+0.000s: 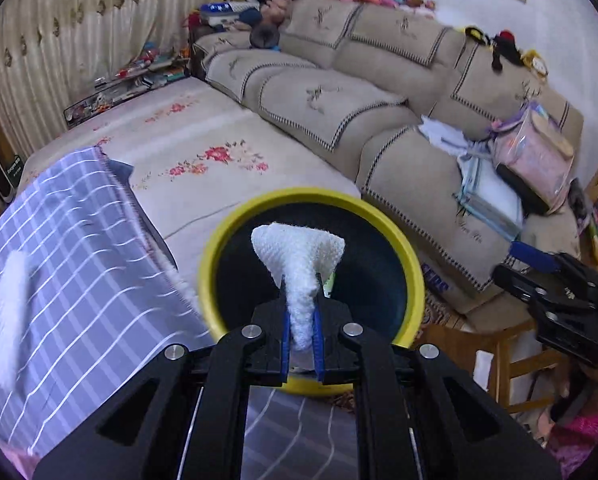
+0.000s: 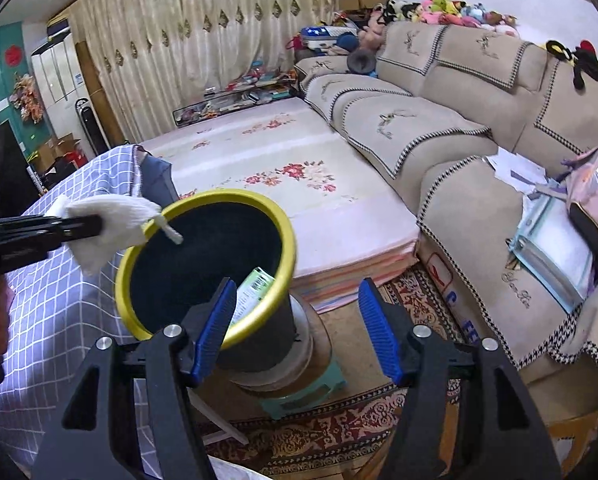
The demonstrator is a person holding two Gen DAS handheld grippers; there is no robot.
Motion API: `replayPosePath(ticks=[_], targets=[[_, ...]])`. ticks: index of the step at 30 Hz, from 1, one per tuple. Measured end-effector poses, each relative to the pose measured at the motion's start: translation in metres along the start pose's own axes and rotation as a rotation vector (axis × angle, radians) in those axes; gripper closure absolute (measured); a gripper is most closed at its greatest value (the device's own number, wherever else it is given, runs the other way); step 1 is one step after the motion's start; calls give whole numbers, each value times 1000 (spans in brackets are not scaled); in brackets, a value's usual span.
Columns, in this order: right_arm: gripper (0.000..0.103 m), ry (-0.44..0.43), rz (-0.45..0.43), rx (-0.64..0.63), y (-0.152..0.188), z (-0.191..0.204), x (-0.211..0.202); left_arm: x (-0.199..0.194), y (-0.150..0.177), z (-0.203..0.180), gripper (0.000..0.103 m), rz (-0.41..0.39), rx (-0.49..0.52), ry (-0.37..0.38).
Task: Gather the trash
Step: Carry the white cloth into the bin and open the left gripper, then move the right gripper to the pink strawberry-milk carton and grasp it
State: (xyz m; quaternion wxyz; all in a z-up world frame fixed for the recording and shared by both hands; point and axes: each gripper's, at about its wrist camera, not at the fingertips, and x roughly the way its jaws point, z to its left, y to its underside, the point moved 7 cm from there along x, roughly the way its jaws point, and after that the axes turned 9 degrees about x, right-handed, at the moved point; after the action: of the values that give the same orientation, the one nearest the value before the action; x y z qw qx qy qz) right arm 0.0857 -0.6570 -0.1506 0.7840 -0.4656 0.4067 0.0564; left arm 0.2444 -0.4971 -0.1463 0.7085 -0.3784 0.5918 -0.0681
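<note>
The bin [image 2: 203, 264], black with a yellow rim, is serving as the landmark here, standing on a round stand [image 2: 287, 364] beside the table with the checked cloth [image 1: 79, 264]. Inside the bin, against its near wall, a green packet [image 2: 255, 284] is showing a printed label, but the writing on it is too small to read. Red and blue letters are showing on a box [image 2: 447, 280] under the sofa [image 2: 479, 184] beyond the bin, partly cut off and not readable. The left gripper [image 1: 302, 312] is clamping tight on a crumpled white paper towel [image 1: 299, 264], holding it just above the bin's opening; from the right wrist view the towel [image 2: 107, 220] is hanging over the rim's far left edge. The right gripper [image 2: 297, 332] is standing about half open and empty, its jaws opening, just in front of the bin's near rim. A blurred white shape [image 1: 11, 312] on the cloth left of the bin is hard to make out.
</note>
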Motion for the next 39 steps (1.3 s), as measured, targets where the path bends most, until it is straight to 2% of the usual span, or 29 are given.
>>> replayPosePath(ticks=[3,5,6,7,10,14,16,19,25,30,33,37,39], targets=[[42,3,10,7,2,-7,3,25,-3,-3,90,33,-1,-1],[42,0,13,10,3,-8,5,36,-2,-2,75,49,0,-17],[42,-2,13,11,3,-7,5,37,0,-1,59,50,2,-23],[42,-4,13,11,3,-7,5,40,-1,-2,49,49,5,-34],[42,-11,16,9,3,-5,7,44,0,-1,40,51,12,-51],[41,-17,24,3,6,0,7,34,2,2,37,32,-20,-25],[40,-19,27,-1,7,2,8,22,0,-1,27,-5,-21,6],[40,-20,26,-4,7,4,8,12,-6,-6,25,-33,-17,29],[40,-19,9,3,6,3,-1,4,-14,-3,23,-31,-41,78],[39,-5,13,19,6,-6,-1,-10,-17,2,23,-52,-44,50],[39,-11,20,21,8,-5,1,-27,-14,8,23,-73,-55,1],[39,-43,38,-12,11,14,7,-68,2,25,18,-125,-123,-39],[39,-65,46,-36,13,29,10,-98,21,36,17,-161,-161,-76]])
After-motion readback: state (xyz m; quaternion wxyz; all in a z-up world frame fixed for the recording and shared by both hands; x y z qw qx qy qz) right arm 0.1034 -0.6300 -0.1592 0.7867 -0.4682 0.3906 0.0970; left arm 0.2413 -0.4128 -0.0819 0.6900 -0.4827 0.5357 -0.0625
